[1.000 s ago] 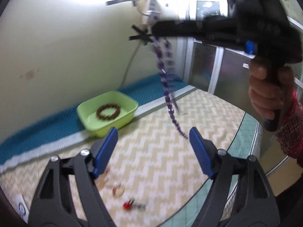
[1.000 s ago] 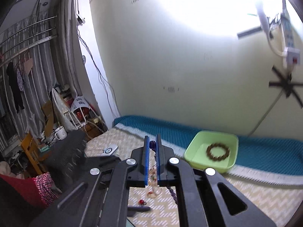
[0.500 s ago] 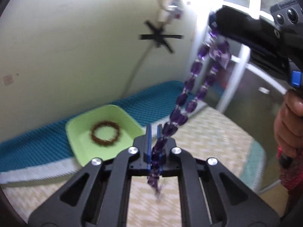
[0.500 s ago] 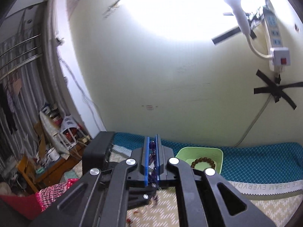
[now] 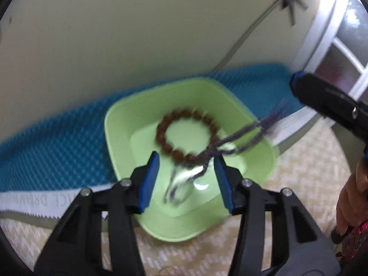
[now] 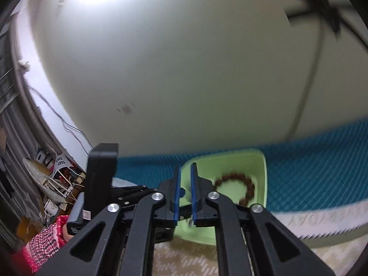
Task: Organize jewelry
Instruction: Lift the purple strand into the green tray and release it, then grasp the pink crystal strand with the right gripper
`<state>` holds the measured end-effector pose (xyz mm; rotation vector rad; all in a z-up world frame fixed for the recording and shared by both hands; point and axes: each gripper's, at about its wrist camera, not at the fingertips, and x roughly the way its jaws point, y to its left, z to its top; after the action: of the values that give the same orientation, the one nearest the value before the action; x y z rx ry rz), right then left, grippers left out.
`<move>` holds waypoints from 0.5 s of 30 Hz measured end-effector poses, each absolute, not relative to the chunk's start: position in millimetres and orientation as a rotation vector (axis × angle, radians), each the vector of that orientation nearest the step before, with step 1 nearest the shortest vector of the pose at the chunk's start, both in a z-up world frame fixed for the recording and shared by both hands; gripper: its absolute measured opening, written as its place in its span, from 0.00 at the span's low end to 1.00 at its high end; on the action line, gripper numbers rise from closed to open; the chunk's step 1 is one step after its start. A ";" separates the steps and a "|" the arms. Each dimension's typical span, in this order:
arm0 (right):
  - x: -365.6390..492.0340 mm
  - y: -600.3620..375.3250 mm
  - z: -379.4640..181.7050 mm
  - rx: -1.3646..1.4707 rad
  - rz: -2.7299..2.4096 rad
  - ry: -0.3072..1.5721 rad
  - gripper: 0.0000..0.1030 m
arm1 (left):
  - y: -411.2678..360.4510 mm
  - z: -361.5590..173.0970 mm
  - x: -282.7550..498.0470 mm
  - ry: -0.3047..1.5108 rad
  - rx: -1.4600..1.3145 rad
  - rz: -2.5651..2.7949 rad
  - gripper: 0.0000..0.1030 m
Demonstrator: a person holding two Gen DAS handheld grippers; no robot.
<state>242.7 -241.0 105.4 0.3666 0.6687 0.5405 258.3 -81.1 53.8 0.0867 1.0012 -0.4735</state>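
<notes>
A light green tray point(image 5: 241, 119) holds a brown bead bracelet point(image 5: 161, 135). My left gripper point(image 5: 186, 158) hangs over the tray's near half, and its jaws are opening. A purple bead necklace point(image 5: 241, 133), smeared by motion, runs from the tray floor between those jaws up and right towards my right gripper point(image 5: 295, 80). The left pads do not press on it. In the right wrist view my right gripper point(image 6: 185, 168) is shut just above the tray point(image 6: 230, 156), left of the bracelet point(image 6: 249, 188). It seems to pinch the necklace's upper end, though blur hides the beads there.
The tray sits on a blue textured mat point(image 5: 46, 149) against a pale wall, with chevron cloth point(image 5: 310, 161) in front. A person's hand point(image 5: 349, 195) grips the right handle. A red checked sleeve point(image 6: 46, 241) and household clutter point(image 6: 46, 184) lie far left.
Both grippers have dropped towards the green tray. My left gripper closed on the necklace's lower end half a second ago and has let go. That end now lies in the tray.
</notes>
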 end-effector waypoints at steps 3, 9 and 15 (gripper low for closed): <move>244.8 -244.2 88.8 0.382 0.529 0.695 0.04 | -73.6 53.7 255.4 1.015 0.072 -0.477 0.45; 218.6 -254.5 92.2 0.380 0.474 0.662 0.11 | -27.5 90.5 223.6 0.913 -0.019 -0.471 0.46; 173.4 -220.4 81.2 0.297 0.606 0.725 0.11 | 36.2 99.0 160.1 0.877 -0.098 -0.418 0.47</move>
<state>173.4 -220.4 81.2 0.2969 0.7254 0.6059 160.1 36.1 99.0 -0.0984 0.8770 -0.4185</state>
